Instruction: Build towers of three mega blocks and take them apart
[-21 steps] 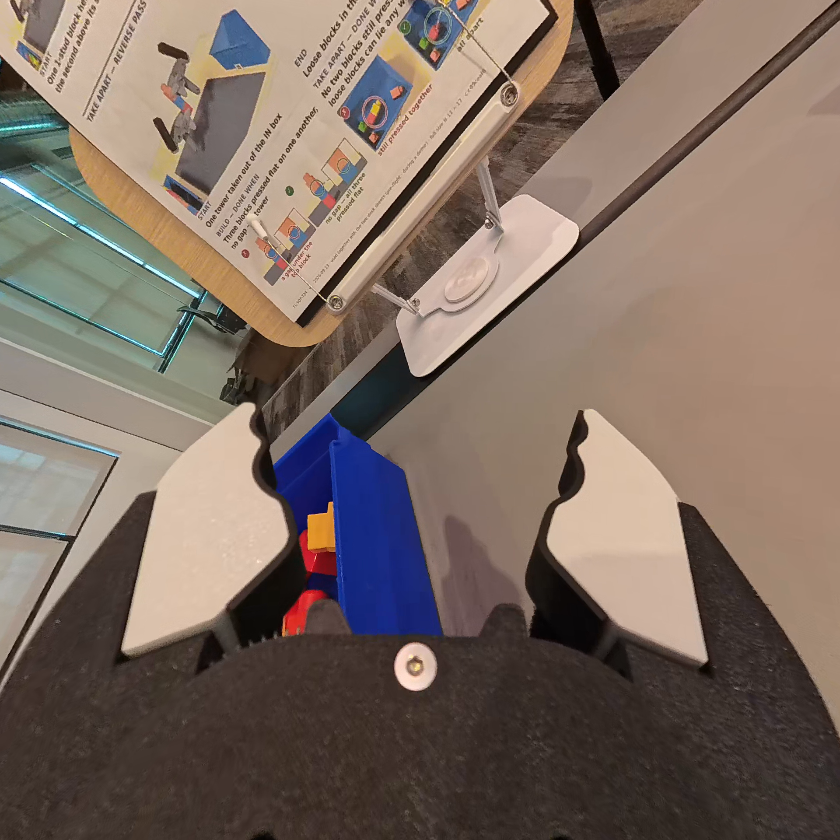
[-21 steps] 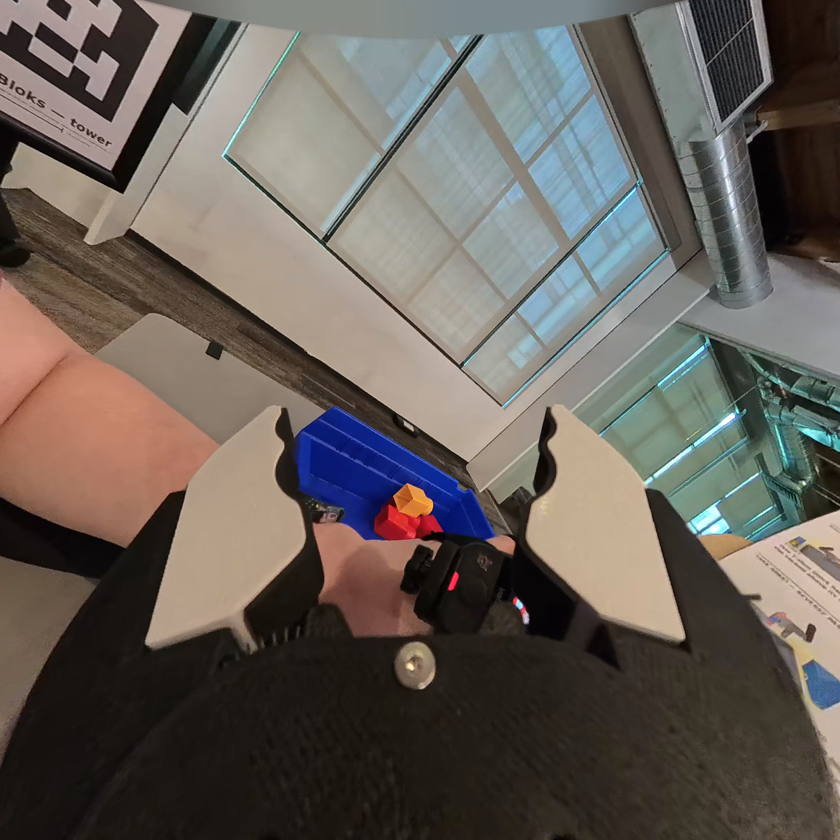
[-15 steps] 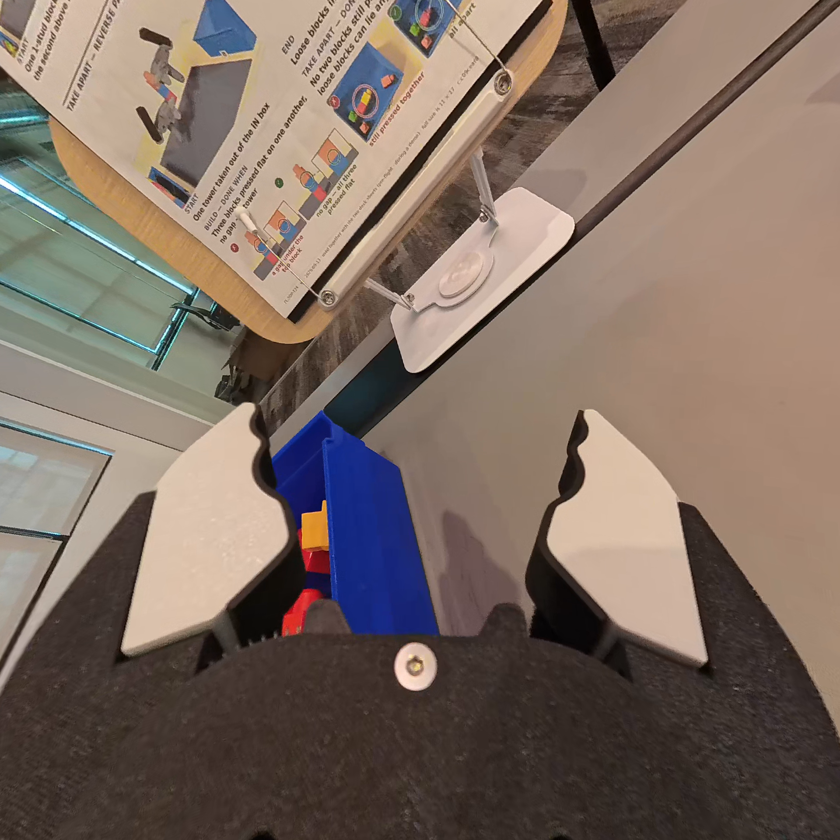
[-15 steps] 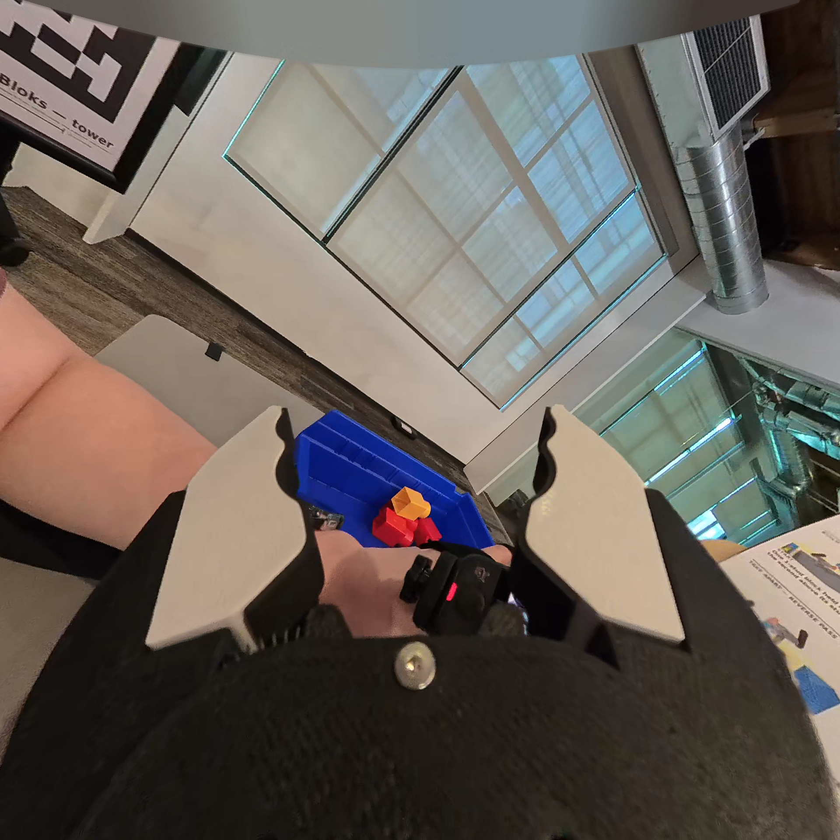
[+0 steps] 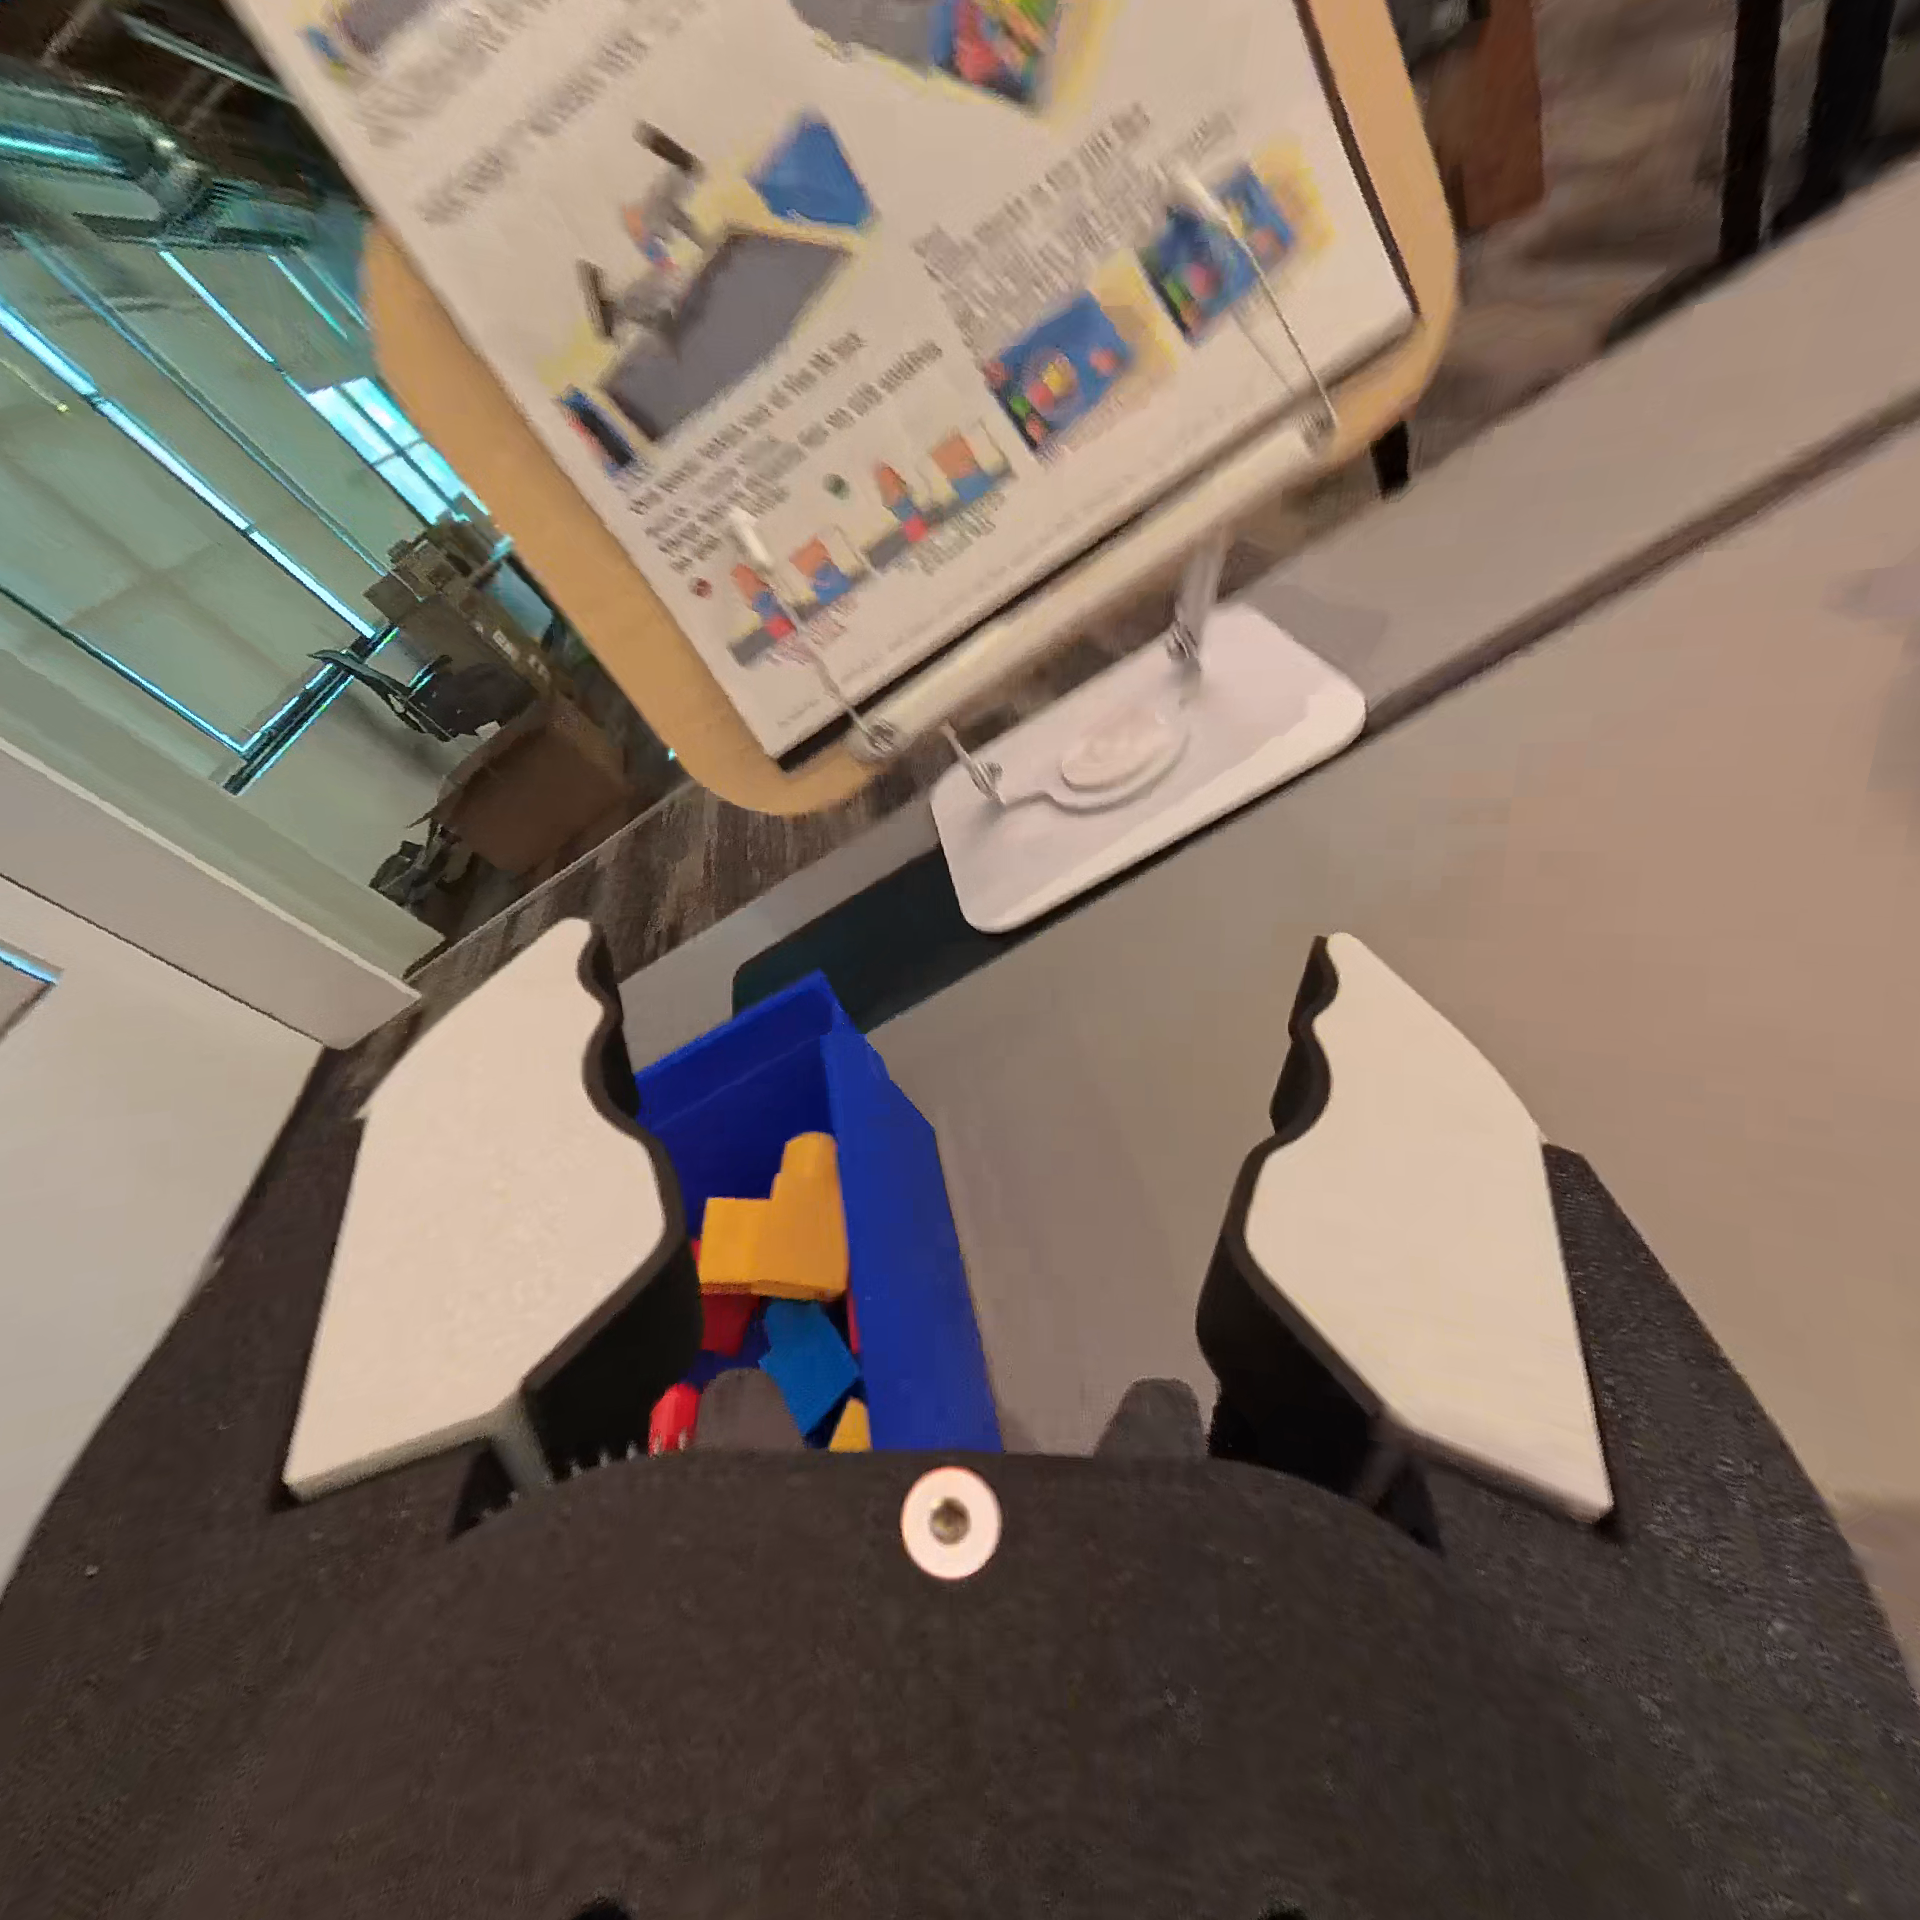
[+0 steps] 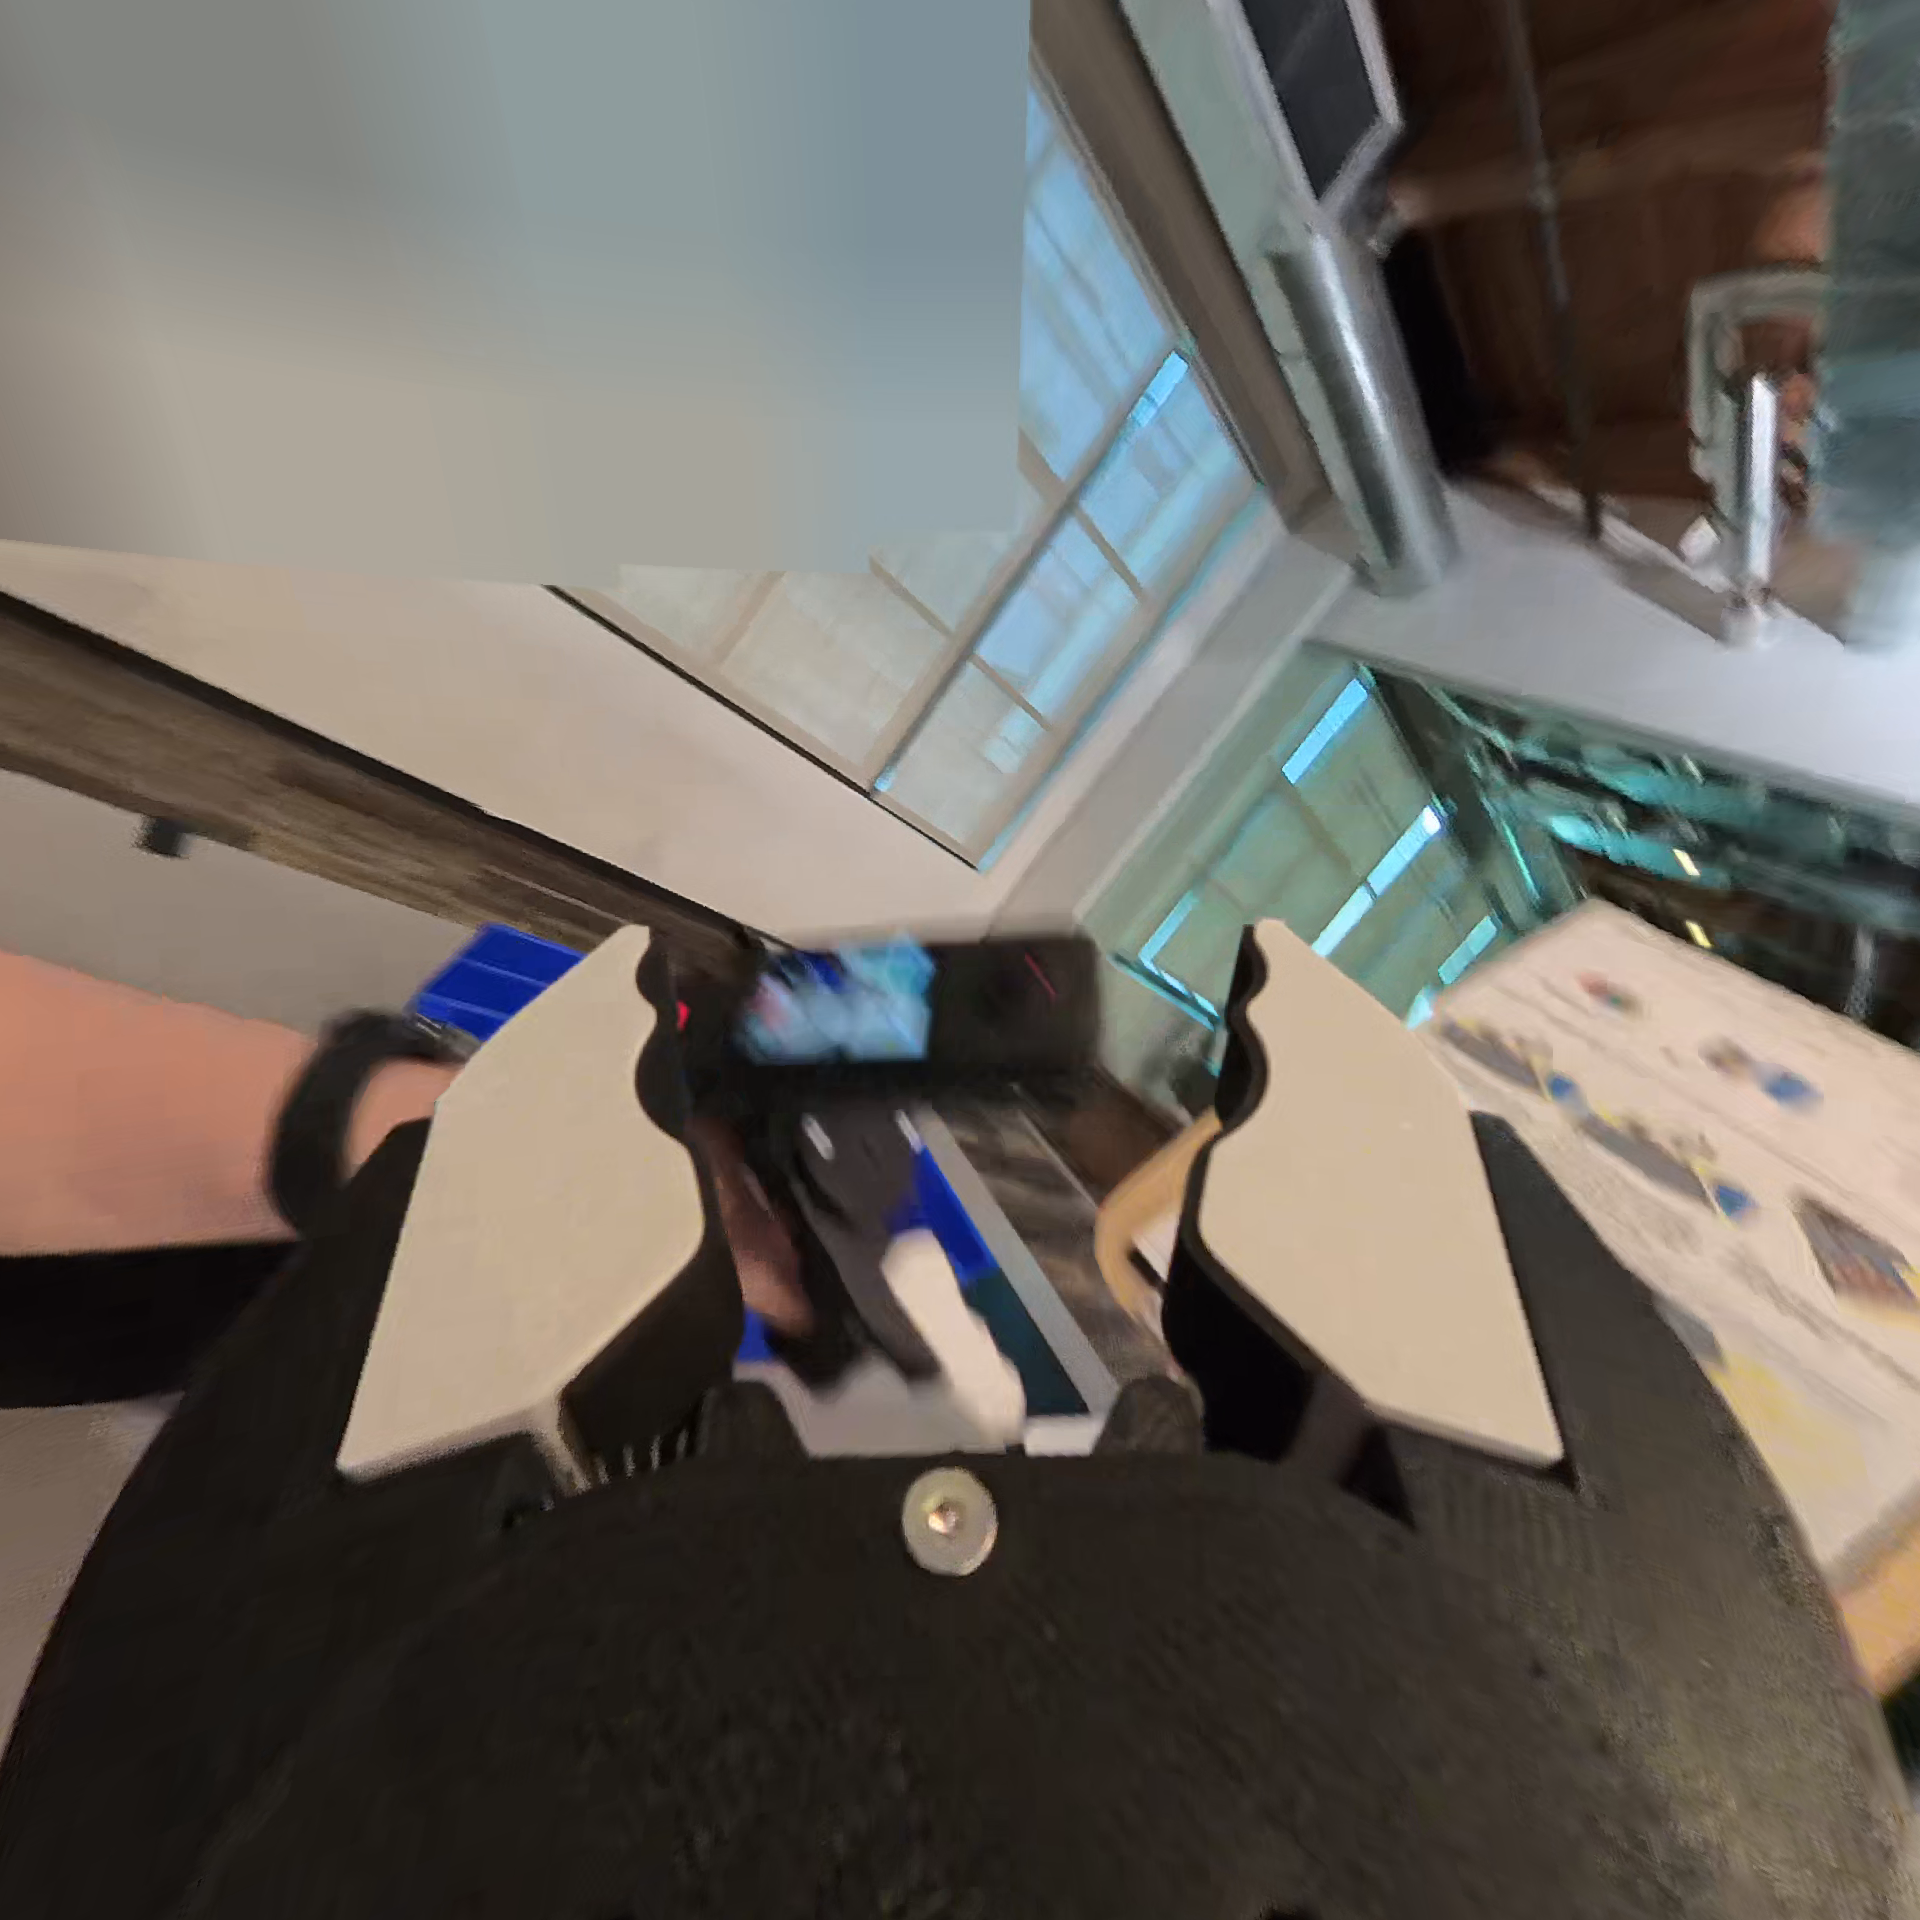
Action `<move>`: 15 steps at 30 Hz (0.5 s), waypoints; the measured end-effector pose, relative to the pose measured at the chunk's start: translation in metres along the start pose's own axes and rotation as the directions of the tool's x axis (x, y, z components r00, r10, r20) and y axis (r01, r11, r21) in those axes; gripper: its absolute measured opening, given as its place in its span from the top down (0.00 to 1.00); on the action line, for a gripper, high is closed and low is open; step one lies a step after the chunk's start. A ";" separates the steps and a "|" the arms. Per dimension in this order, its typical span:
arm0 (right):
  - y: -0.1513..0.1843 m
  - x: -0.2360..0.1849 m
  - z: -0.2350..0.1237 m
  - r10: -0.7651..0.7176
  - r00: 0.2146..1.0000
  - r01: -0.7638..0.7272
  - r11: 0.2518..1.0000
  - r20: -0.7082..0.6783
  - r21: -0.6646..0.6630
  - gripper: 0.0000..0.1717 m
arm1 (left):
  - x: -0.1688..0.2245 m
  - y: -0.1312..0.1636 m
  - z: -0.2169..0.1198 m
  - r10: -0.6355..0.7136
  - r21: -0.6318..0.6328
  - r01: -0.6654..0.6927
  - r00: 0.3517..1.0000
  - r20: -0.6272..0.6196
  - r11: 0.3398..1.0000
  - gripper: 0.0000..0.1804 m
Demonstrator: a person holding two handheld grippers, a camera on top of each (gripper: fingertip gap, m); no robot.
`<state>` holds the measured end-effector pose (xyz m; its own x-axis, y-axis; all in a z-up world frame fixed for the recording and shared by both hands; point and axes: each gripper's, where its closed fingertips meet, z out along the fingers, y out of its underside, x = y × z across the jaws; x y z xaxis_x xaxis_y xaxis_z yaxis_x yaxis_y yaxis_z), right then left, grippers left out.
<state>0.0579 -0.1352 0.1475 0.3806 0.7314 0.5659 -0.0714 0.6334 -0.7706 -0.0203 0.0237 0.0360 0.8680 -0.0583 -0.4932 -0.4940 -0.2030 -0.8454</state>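
Observation:
In the left wrist view my left gripper is open and holds nothing. Under its left finger stands a blue bin with loose blocks: a yellow block on top, a blue block and a red one below. In the right wrist view my right gripper is open and holds nothing. Beyond its fingers, blurred, is the other gripper's body with a camera and lit screen, held by a person's hand. A corner of the blue bin shows behind the left finger.
A grey table carries a white stand base holding a wooden board with an instruction sheet. The sheet also shows at the right in the right wrist view. Windows and a wall lie behind. There is about 20 cm between the tips of the two grippers.
Both views have swung and are now blurred. The left gripper has moved over the bin, showing more blocks. The right view has turned toward the left gripper. Both stay open.

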 end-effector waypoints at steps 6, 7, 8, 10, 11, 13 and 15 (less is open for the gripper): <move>0.146 0.098 -0.038 0.150 0.926 -0.310 0.827 -0.347 -0.469 0.39 | -0.048 -0.070 -0.062 -0.271 0.339 0.306 0.951 -0.148 0.890 0.29; 0.169 0.100 -0.045 0.097 0.927 -0.303 0.765 -0.363 -0.569 0.37 | -0.039 -0.088 -0.079 -0.254 0.423 0.319 0.946 -0.203 0.848 0.27; 0.187 0.100 -0.052 0.037 0.930 -0.284 0.703 -0.365 -0.652 0.36 | -0.027 -0.106 -0.098 -0.223 0.511 0.328 0.940 -0.256 0.794 0.24; 0.209 0.098 -0.059 -0.099 0.937 -0.211 0.601 -0.334 -0.770 0.36 | 0.008 -0.136 -0.144 -0.120 0.661 0.343 0.926 -0.359 0.667 0.23; 0.215 0.096 -0.062 -0.166 0.937 -0.169 0.555 -0.308 -0.815 0.36 | 0.023 -0.146 -0.167 -0.064 0.727 0.339 0.924 -0.378 0.597 0.23; 0.226 0.089 -0.064 -0.248 0.936 -0.110 0.470 -0.251 -0.875 0.36 | 0.050 -0.156 -0.206 0.038 0.821 0.289 0.935 -0.352 0.493 0.24; 0.233 0.078 -0.062 -0.290 0.935 -0.067 0.419 -0.203 -0.906 0.36 | 0.071 -0.160 -0.237 0.116 0.879 0.242 0.942 -0.314 0.410 0.24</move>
<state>0.1278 0.0537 -0.0060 0.5641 0.4486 0.6932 0.7796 -0.0129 -0.6261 0.1324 -0.1796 0.1843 0.7764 -0.3852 -0.4987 -0.0371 0.7621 -0.6464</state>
